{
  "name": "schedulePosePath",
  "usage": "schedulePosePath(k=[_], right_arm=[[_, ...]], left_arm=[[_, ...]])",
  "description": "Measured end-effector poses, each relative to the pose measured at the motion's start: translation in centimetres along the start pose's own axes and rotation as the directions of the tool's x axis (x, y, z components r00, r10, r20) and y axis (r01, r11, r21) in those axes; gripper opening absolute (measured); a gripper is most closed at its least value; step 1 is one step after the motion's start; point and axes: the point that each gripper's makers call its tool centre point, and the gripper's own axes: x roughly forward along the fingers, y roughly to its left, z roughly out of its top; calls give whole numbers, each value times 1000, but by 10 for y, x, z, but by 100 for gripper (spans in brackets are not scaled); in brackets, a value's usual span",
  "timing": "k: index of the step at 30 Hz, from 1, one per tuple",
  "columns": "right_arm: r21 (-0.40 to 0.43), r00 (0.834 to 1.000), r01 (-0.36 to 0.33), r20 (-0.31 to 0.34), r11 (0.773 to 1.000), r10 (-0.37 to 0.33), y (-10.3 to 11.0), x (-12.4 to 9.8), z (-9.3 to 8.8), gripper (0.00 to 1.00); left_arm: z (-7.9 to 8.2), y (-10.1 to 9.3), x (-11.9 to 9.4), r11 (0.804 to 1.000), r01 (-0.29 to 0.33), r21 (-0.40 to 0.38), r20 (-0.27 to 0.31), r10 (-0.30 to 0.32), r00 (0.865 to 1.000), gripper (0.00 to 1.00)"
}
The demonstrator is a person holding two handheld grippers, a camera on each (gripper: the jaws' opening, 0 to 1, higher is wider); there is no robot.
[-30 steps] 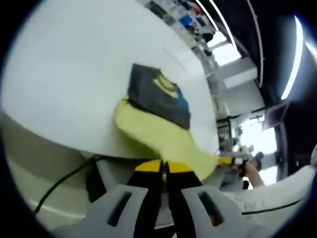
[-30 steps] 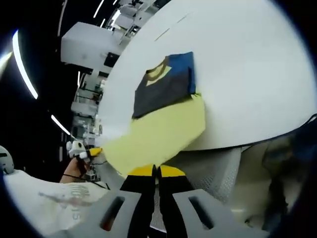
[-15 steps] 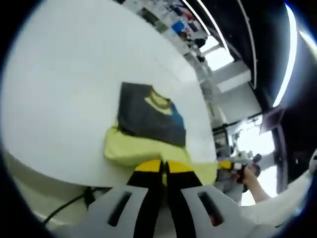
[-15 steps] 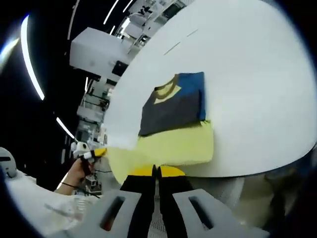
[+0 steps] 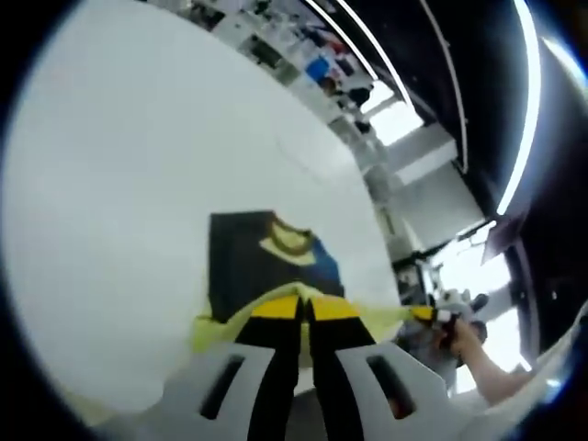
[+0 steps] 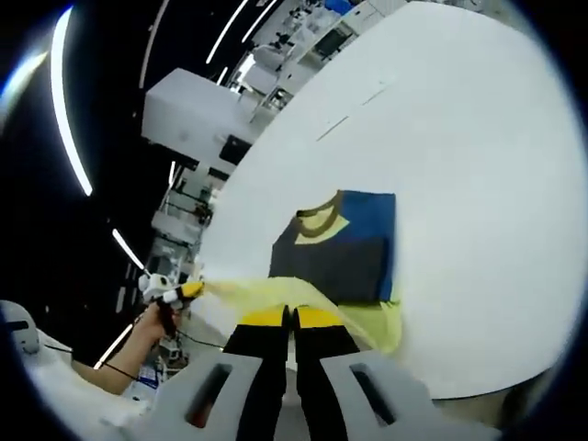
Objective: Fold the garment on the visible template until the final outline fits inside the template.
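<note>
A garment with a dark grey and blue top (image 5: 243, 266), a yellow collar and a yellow lower half lies on the white table (image 5: 119, 165). My left gripper (image 5: 303, 308) is shut on the yellow hem, which is raised off the table. The hem stretches right to my right gripper (image 5: 430, 315), held in a hand. In the right gripper view the garment (image 6: 340, 262) lies just beyond my right gripper (image 6: 292, 317), shut on the same yellow hem. The left gripper (image 6: 179, 292) holds the hem's far end at the left.
The table (image 6: 478, 165) spreads wide around the garment, with thin dark marks (image 6: 349, 119) beyond the collar. Its near edge curves below the grippers. Shelves, equipment and ceiling light strips (image 5: 524, 110) stand past the far edge.
Both grippers have carried the yellow hem from beyond the table's near edge up and over the table toward the collar. Less yellow cloth lies flat now.
</note>
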Motion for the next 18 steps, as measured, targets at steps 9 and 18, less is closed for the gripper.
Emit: schedulePosePath(k=[9,18], right_arm=[[-14,998,-9,55,1000,10,-9,13,38,2],[-2,995,-20,97,1000,20,-6,27,57,2]], left_arm=[[28,8,19,1000,7,-22,55,-6,998,0],[46,16,36,998,15,-57,88,-10,996,0]])
